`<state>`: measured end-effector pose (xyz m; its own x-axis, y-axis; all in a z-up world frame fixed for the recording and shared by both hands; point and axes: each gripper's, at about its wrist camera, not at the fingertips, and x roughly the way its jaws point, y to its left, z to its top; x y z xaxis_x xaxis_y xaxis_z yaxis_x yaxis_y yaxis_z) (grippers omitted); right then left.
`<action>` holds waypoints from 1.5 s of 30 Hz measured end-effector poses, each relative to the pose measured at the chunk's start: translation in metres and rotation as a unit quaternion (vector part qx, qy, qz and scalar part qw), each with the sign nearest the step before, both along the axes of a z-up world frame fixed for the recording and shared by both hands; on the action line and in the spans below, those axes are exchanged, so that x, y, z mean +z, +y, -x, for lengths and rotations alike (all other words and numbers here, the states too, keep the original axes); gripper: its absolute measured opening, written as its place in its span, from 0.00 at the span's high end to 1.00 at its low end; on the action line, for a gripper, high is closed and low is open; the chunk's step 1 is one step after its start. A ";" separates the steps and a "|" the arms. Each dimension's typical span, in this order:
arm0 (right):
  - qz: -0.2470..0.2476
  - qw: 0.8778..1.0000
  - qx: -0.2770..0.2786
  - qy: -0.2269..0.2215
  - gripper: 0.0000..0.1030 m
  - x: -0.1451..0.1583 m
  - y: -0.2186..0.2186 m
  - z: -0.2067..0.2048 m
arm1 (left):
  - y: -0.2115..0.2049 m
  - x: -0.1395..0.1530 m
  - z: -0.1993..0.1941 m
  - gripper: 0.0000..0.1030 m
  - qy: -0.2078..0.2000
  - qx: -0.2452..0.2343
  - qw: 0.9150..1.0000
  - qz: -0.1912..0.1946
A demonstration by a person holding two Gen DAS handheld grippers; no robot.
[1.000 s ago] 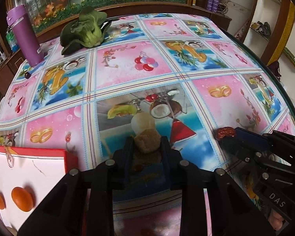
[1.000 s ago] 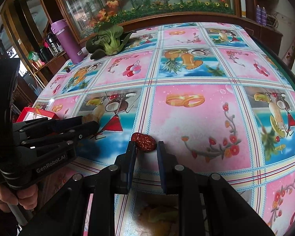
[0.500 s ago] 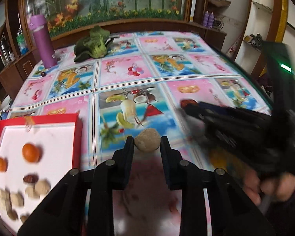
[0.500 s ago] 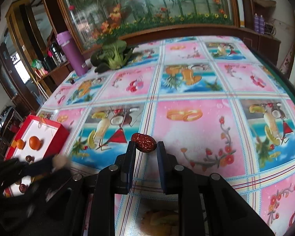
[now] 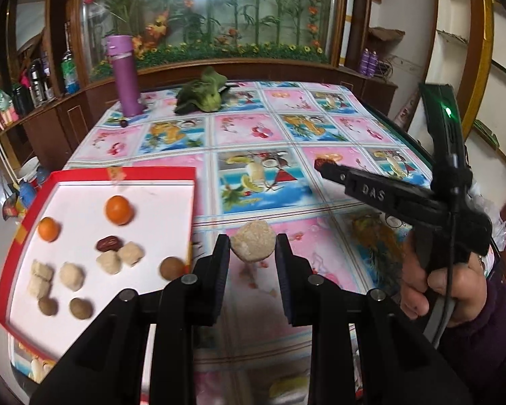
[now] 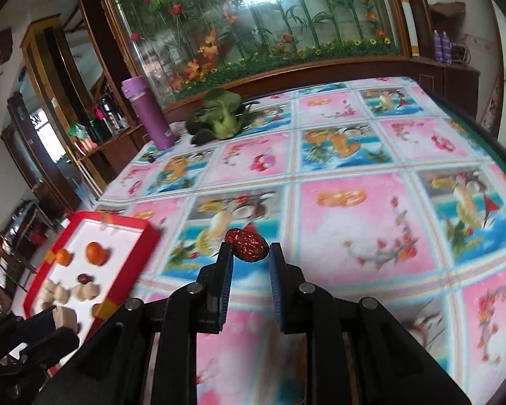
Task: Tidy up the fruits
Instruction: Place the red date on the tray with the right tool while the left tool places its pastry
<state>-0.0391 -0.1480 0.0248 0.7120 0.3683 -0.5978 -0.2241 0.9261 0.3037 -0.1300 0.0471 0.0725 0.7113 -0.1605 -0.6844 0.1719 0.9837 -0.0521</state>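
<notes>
The red-rimmed tray [image 5: 124,172] sits at the near left of the bench [image 5: 286,125] and holds two small oranges [image 5: 118,210], one dark red jujube [image 5: 108,243], five pale peeled fruits [image 5: 71,276] and three round brown longans [image 5: 172,268]. Far off stand one purple flask [image 5: 124,75] and one green leafy vegetable [image 5: 202,96].

The left gripper [image 5: 253,253] has its fingers narrowed onto one pale, rough, roundish peeled fruit [image 5: 253,241], held above the bench just right of the tray. The right gripper [image 6: 249,256] has its fingers pinched on one wrinkled, glossy dark red jujube [image 6: 247,241], also held above the bench, to the right of the tray; in the left view its tip carries that jujube [image 5: 322,161] over the cloth, gripped by a hand [image 5: 445,287] in a dark purple sleeve.

A second ago both grippers were low at the cloth with their fruits just picked up; since then both have risen and pulled back toward the near left, so the whole tray has come into view, and the right gripper's motion blur of half a second ago is gone
</notes>
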 end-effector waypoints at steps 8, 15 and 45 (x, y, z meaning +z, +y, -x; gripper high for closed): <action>-0.015 0.999 0.042 0.016 0.81 -0.001 0.032 0.017 | 0.027 0.010 0.018 0.72 -0.027 0.025 0.999 0.003; -0.015 0.996 0.084 0.016 0.81 0.002 0.066 0.034 | 0.059 0.018 0.030 0.72 -0.048 0.069 0.996 0.003; 0.003 0.976 0.218 -0.007 0.81 0.033 0.209 0.048 | 0.171 0.021 0.020 0.71 -0.051 0.251 0.966 -0.043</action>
